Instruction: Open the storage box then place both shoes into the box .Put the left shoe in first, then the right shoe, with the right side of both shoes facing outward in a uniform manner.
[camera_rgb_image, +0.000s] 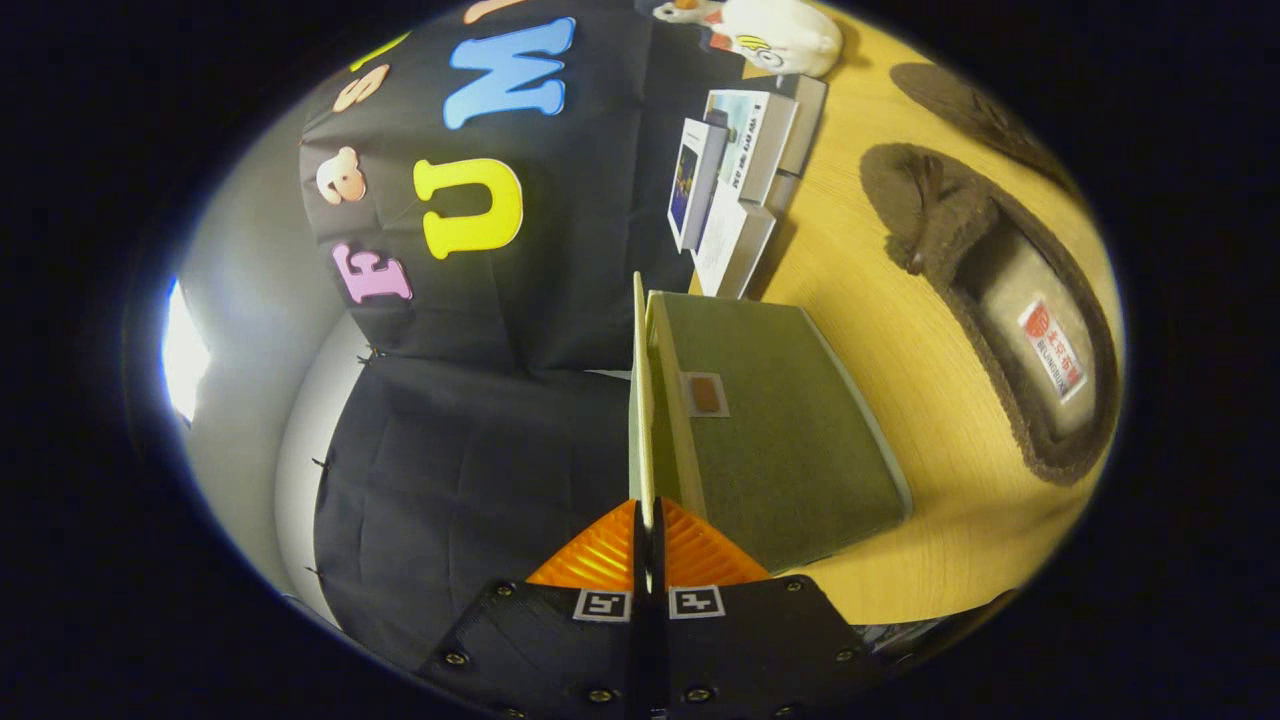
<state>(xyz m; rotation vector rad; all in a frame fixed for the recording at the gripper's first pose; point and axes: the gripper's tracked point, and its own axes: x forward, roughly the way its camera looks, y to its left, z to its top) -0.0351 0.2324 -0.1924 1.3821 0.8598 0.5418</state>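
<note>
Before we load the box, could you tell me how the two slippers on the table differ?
The near brown slipper lies in full sight, its insole and label showing; the far brown slipper shows just an edge. The near one lies closer to the storage box, whose lid the gripper pinches. Both rest on the wooden table.

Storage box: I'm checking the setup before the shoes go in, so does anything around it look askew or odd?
Nothing is damaged or spilled. The tongs are shut on the storage box's thin lid, lifted edge-on off the green box. Both brown slippers lie on the wooden table beyond it, not yet boxed.

The far shoe (975, 110) and toy duck (765, 30) are cut off.
</note>
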